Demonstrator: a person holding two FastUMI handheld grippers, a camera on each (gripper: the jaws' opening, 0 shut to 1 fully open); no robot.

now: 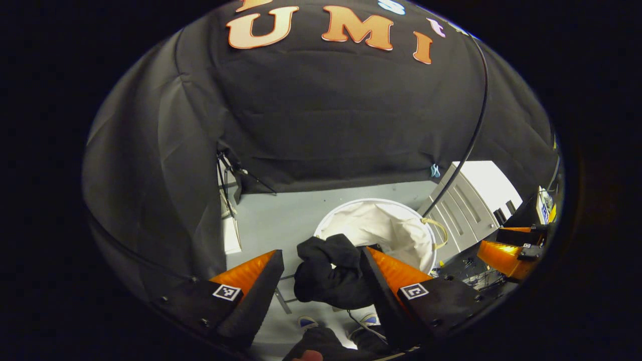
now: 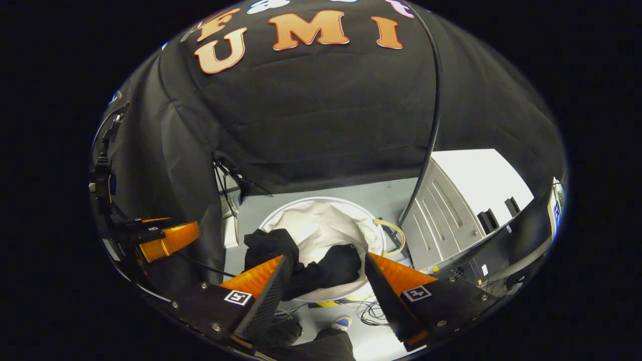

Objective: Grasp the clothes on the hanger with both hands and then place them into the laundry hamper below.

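The crumpled black cloth garment (image 1: 328, 273) lies draped over the near rim of the round white fabric-lined laundry hamper (image 1: 396, 225), partly inside and partly hanging outside it. In the left gripper view the garment sits between the two fingers of the left gripper (image 1: 321, 281), nearer the right-hand finger and seemingly touching its inner face, while the other finger stands clear of it; the jaws are spread wide and grip nothing. In the right gripper view the same garment (image 2: 321, 268) spreads across the hamper's (image 2: 321, 220) front edge between the fingers of the right gripper (image 2: 326, 283), one bunch lying just behind the left-hand finger; whether it touches that finger cannot be told, and this gripper too is released, its fingers well apart. There is one garment and one hamper, and each gripper shows two fingers. The other gripper appears far off at the edge of each view, at the right (image 1: 511, 253) and at the left (image 2: 165, 238). The hamper stands on a pale grey floor (image 1: 271, 220), beside a white ribbed cabinet (image 2: 451, 200). A thin black cable (image 2: 431, 125) hangs down in front of the booth wall toward the hamper's far side, and a tangle of wires (image 2: 368, 311) lies on the floor near the person's blue-toed shoe (image 2: 342, 322)
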